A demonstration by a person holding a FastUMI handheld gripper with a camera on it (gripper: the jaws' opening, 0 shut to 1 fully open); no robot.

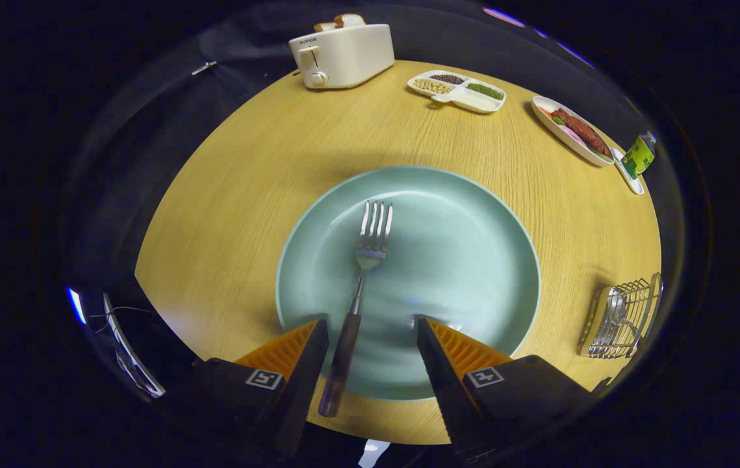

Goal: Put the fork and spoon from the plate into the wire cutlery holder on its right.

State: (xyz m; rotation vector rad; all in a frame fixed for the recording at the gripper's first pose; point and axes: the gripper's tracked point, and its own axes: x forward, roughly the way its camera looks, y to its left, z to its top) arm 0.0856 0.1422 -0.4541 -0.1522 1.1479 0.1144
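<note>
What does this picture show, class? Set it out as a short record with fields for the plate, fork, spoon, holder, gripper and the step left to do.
plate: plate on the table, holding the fork
fork: fork lies on the plate, handle between the fingers
spoon: a spoon appears to be already in the holder
holder: holder stands right of the plate
gripper: gripper open, fingers either side of the fork handle
left to do: fork into holder

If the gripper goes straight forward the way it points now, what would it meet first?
Most likely the fork: its handle already lies between the open fingers of the gripper, close to the left one, on the plate. Height above the plate is hard to judge, so it might pass over the handle.
</note>
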